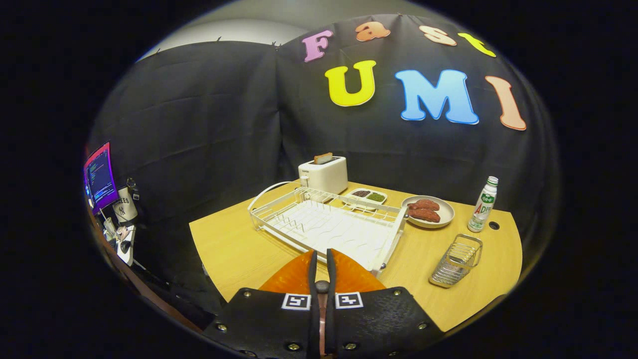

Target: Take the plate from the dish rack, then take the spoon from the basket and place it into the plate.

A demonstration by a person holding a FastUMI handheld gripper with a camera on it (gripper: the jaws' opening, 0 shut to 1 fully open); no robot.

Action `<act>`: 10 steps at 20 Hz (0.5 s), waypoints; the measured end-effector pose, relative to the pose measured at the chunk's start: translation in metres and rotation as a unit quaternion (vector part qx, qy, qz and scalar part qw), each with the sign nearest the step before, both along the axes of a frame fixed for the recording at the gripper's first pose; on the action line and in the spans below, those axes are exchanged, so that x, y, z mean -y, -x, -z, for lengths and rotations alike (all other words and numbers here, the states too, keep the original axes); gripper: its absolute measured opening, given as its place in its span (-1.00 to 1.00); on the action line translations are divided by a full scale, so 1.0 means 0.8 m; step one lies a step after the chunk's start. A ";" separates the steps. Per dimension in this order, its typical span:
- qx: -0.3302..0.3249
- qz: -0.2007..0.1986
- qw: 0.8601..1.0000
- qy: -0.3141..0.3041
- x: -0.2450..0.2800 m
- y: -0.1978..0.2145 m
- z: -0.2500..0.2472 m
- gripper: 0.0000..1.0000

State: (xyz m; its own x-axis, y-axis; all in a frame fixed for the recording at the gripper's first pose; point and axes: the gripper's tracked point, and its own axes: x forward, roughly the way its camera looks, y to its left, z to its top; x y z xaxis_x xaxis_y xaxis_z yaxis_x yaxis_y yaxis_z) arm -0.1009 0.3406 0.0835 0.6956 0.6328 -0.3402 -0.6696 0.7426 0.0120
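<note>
1. The gripper is nearly shut, both fingers pressing on the rim of the orange plate, which is held edge-on between them.
2. Just beyond the fingers is the white rack; it stands on the table with no dishes in it, so the plate seems already taken out.
3. The wire basket lies to the right of the rack, well apart. I cannot tell if the spoon is inside.
4. Left, as I judge: set the plate down, fetch the spoon, put it in the plate.
</note>
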 end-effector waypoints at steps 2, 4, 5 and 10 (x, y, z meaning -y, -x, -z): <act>0.001 -0.013 1.000 0.006 -0.019 -0.005 0.011 -0.92; -0.004 -0.025 1.000 0.005 -0.035 -0.006 0.020 -0.92; -0.007 -0.029 1.000 0.006 -0.040 -0.005 0.025 -0.92; 0.001 -0.023 1.000 0.018 -0.036 -0.011 0.026 -0.85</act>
State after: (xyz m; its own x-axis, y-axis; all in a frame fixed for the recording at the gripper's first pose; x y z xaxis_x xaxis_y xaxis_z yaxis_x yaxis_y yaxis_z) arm -0.0921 0.3696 0.0630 0.6665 0.6517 -0.3620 -0.7037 0.7103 -0.0166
